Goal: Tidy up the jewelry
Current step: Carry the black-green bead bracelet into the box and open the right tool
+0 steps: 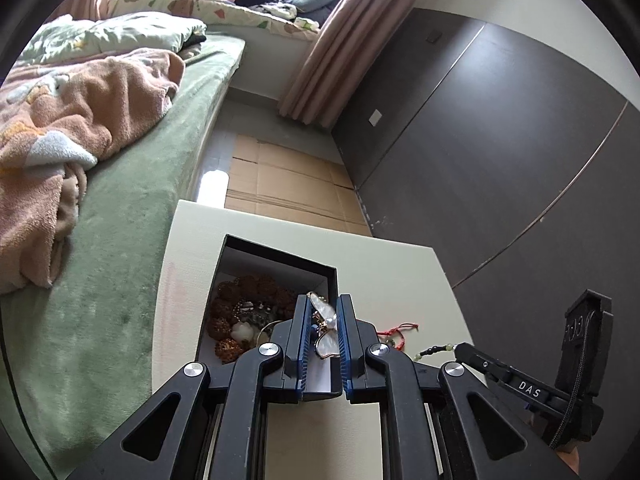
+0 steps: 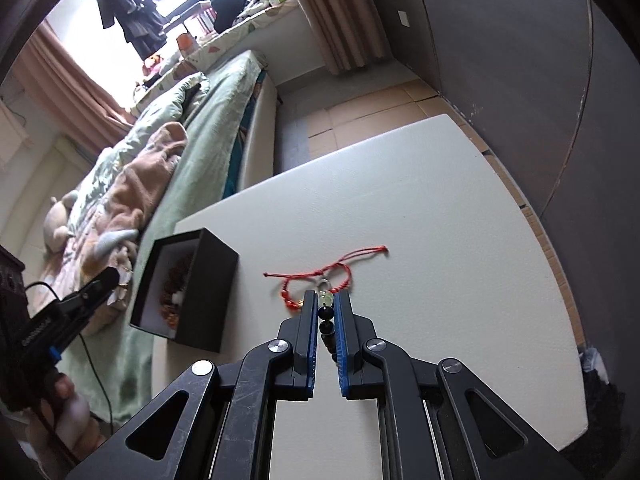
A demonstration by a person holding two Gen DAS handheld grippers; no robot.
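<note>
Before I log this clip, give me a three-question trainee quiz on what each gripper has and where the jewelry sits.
1. True or false: the left gripper is shut on a white mother-of-pearl and gold pendant above the open black square box.
2. Multiple choice: where is the red cord bracelet? A) inside the box B) on the white foam board C) on the green bedspread
3. Fill in: the right gripper grips a strand of dark and pale green ____.

Key: 1 true; 2 B; 3 beads. The box also holds brown knobbly seed beads.
</note>
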